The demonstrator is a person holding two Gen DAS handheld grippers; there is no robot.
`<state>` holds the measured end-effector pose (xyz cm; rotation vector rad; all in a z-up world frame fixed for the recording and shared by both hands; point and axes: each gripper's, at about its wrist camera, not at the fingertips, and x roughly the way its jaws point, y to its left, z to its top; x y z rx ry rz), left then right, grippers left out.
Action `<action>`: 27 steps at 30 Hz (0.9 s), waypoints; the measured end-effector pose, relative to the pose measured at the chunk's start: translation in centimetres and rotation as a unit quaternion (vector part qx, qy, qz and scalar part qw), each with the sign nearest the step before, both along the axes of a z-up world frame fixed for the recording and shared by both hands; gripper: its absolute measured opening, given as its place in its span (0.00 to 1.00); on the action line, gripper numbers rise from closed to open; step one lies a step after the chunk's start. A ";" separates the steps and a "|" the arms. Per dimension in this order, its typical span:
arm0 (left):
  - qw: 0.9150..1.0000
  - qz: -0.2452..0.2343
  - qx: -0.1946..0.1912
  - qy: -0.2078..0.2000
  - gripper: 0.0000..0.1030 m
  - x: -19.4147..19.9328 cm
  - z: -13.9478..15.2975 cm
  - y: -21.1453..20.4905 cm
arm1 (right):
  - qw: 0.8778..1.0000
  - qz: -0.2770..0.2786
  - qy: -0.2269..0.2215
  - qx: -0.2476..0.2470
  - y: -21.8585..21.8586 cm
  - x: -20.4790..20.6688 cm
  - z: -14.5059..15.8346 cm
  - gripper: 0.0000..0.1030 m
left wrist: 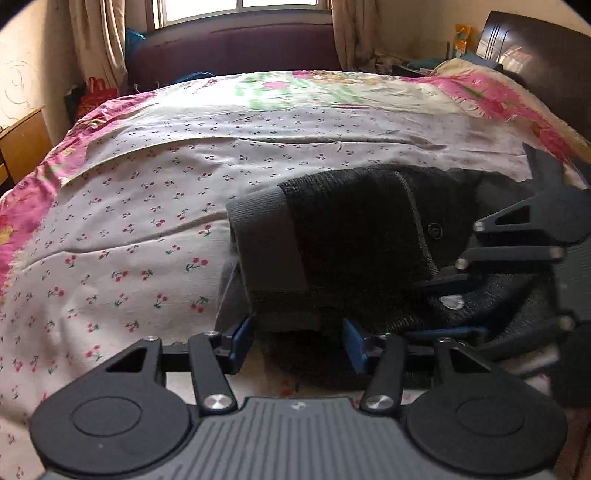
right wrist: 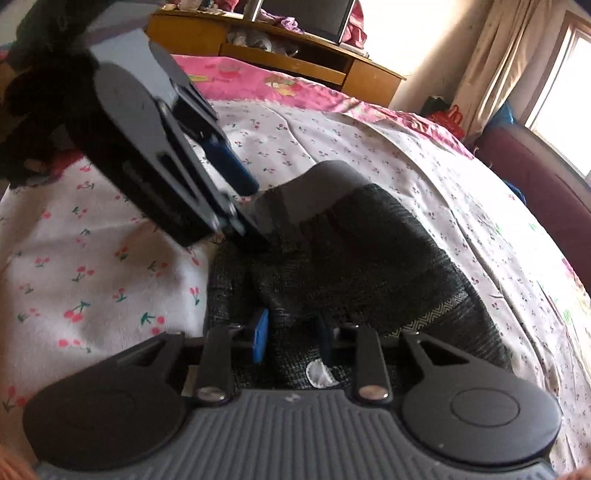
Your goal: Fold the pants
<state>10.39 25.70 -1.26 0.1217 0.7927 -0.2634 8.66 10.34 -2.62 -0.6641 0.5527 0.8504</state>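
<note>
While the dark pants (left wrist: 354, 236) lie bunched on the cherry-print bedsheet (left wrist: 129, 221), the left gripper (left wrist: 297, 341) and right gripper (right wrist: 291, 338) each pinch fabric; best to carry both edges level so the fold lands square.

Domestic bedroom. A bed (left wrist: 155, 206) with cherry-print sheet and pink floral quilt (left wrist: 491, 92) fills the room; a dark headboard (left wrist: 517, 40) stands at 1 end. Curtains (left wrist: 99, 44) flank a window (left wrist: 240, 9). A wooden desk (right wrist: 295, 55) carries a monitor (right wrist: 306, 16).
</note>
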 end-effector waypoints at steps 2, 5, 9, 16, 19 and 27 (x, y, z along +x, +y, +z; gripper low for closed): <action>1.000 0.003 -0.003 -0.002 0.66 0.7 -0.3 -0.1 | 1.000 0.005 -0.010 -0.003 -0.1 -0.4 0.0 0.25; 1.000 0.011 -0.012 0.002 0.65 1.5 -0.4 -0.1 | 0.998 0.024 -0.042 -0.029 0.3 -1.1 -0.8 0.29; 1.000 0.010 0.001 -0.015 0.55 0.3 0.4 -0.2 | 0.997 0.032 -0.061 -0.033 0.2 -1.3 -0.9 0.32; 0.999 0.020 -0.009 -0.040 0.52 0.8 1.8 -0.1 | 1.000 -0.007 0.013 0.005 0.4 0.8 0.4 0.09; 0.998 0.019 -0.009 -0.057 0.52 0.3 3.2 0.6 | 0.997 -0.023 0.048 0.049 0.0 1.2 3.0 0.08; 0.998 0.055 -0.025 -0.026 0.27 -0.1 1.4 2.7 | 0.991 -0.013 0.114 0.064 1.6 0.1 2.1 0.02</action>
